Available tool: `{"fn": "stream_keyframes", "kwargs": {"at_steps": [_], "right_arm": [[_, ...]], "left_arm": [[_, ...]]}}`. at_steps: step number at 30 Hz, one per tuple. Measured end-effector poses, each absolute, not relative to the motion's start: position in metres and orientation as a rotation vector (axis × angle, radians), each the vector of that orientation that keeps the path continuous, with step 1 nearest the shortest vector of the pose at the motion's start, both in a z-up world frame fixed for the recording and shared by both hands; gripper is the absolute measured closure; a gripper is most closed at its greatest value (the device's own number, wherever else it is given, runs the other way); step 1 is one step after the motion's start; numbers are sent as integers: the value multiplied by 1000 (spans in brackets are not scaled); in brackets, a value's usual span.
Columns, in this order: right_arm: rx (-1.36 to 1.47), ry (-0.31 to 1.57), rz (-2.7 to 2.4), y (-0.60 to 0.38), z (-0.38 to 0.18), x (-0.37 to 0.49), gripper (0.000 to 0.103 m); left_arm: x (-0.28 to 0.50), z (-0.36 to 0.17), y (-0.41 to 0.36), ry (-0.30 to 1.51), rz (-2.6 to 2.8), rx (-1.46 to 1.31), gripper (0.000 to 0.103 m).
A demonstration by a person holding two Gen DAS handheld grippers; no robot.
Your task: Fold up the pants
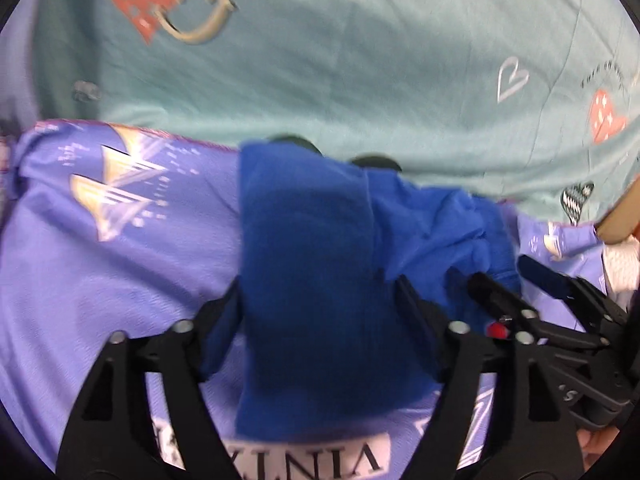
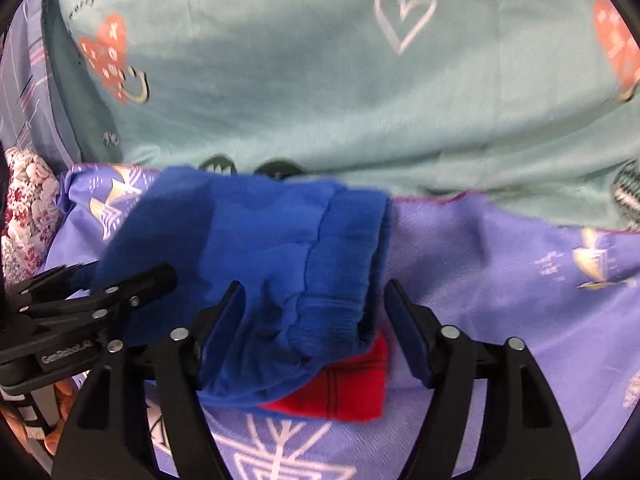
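The left tongs stand wide apart around the folded blue fabric pants, pads not pressing. The pants lie on a lilac patterned cloth. Right of them, the right tongs likewise gape, gripping nothing.

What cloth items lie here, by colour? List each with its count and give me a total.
Blue: 1, the blue pants
Red: 1, the red cloth showing under the pants' near edge
Purple: 1, the purple patterned sheet beneath them
Pale green: 1, the heart-print cover behind
Floral: 1, the floral fabric at the left edge
Total: 5
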State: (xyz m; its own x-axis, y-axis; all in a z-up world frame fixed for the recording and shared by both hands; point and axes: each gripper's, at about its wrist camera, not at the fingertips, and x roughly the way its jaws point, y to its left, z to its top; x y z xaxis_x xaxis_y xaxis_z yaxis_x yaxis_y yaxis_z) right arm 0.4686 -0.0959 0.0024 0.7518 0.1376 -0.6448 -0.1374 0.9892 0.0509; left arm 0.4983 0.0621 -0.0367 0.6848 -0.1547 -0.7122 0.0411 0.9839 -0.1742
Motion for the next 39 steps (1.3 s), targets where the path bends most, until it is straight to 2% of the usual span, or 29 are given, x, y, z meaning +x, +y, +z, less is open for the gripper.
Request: {"fn": "stream_keyframes", "kwargs": {"at_steps": [1, 4, 9, 17, 19, 22, 26, 35, 39], "right_arm": [[2, 678, 134, -97, 11, 460, 20], [15, 635, 111, -101, 28, 438, 20], [-29, 631, 84, -96, 35, 393, 20], [48, 633, 61, -102, 25, 312, 20], [69, 595, 48, -106, 17, 284, 15], [88, 558, 15, -112, 2, 249, 14], [97, 518, -23, -112, -16, 206, 14], [90, 447, 4, -107, -26, 154, 14], [56, 411, -4, -106, -31, 143, 14]], "left_arm": [[489, -30, 64, 784, -88, -149, 15], [462, -9, 62, 718, -61, -118, 7], [415, 0, 48, 693, -20, -19, 7], [335, 3, 47, 687, -39, -65, 5], [309, 0, 45, 661, -42, -54, 3], [273, -15, 45, 633, -37, -73, 2], [244, -41, 42, 690, 21, -44, 2], [192, -46, 53, 600, 68, -98, 2], [185, -48, 46, 577, 53, -41, 2]]}}
